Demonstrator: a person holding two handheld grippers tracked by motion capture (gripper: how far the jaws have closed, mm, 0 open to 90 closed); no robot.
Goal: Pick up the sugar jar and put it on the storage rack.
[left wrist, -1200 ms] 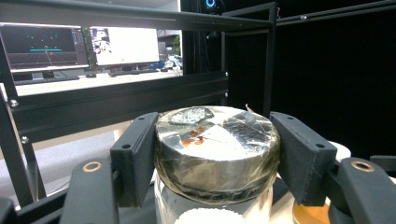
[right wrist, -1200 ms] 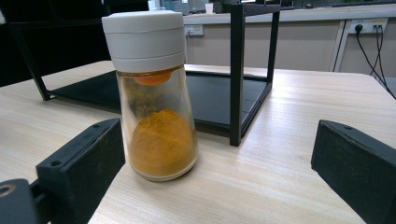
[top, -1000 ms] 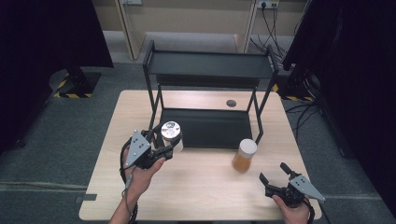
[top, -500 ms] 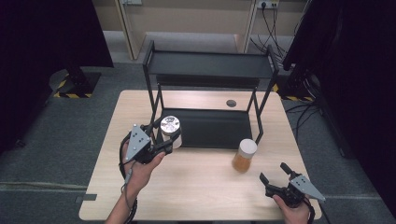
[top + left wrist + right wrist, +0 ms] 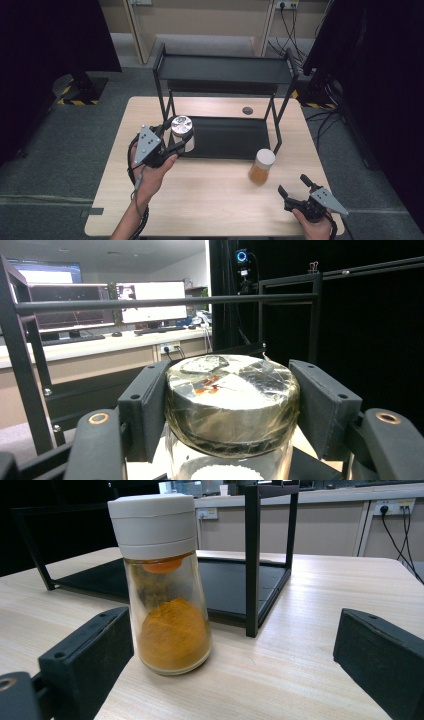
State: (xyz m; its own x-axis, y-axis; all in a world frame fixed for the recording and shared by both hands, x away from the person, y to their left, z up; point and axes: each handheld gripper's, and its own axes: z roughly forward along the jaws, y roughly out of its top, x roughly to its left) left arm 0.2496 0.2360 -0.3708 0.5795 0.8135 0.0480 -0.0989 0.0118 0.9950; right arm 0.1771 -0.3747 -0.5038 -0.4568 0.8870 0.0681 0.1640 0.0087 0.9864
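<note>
L tool (image 5: 176, 145) is pinching the jar (image 5: 182, 131) w/ the silver lid; in the left gripper view its jaws are pressing on both sides of the lid (image 5: 232, 395), and white grains are showing thru the glass below. The jar is sitting at the left end of the rack's (image 5: 225, 70) bottom tray (image 5: 230, 137), just inside the near-left post; can't tell if it's touching the tray or lifted. The hand (image 5: 150, 175) is coming in from the near edge, w/ a cable trailing along the forearm.

R tool (image 5: 296, 189) is resting spread at the near-right of the desk (image 5: 210, 200), nothing btwn its jaws. In the right gripper view they're standing wide apart on either side, w/ the spice bottle (image 5: 162, 580) ahead of them, nearer the left-hand jaw but not touching. That bottle, white cap and orange powder, is standing upright on the desk just outside the rack's near-right post (image 5: 277, 127), well apart from the jar.
</note>
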